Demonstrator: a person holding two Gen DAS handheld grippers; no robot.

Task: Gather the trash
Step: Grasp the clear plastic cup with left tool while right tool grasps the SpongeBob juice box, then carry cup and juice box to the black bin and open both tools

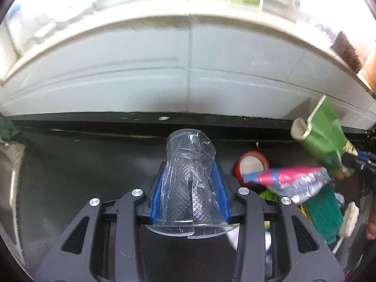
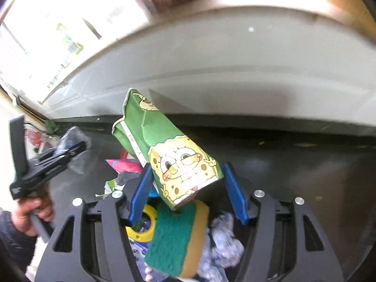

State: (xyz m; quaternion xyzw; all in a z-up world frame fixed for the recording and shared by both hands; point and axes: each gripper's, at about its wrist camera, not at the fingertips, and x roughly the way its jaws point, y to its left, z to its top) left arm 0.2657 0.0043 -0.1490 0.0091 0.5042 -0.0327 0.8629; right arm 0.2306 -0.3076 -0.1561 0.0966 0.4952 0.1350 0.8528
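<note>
Left wrist view shows the left tongs [image 1: 189, 188] clamped on a crushed clear plastic cup [image 1: 188, 162], held above the dark counter [image 1: 82, 164] for carrying. Right tongs [image 2: 188, 190] stand apart around a green carton [image 2: 169, 150], not yet gripping, over heaped trash including a sponge [image 2: 176, 239].

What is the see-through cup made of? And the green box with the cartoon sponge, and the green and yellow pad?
See-through cup: looks like thin clear plastic, shiny, cracked and crumpled.
Green box: probably printed cardboard with a smooth finish; its folded edges and creased flaps suggest this.
Green and yellow pad: seems to be a kitchen sponge, yellow foam under a rough, fuzzy green scouring layer.
</note>
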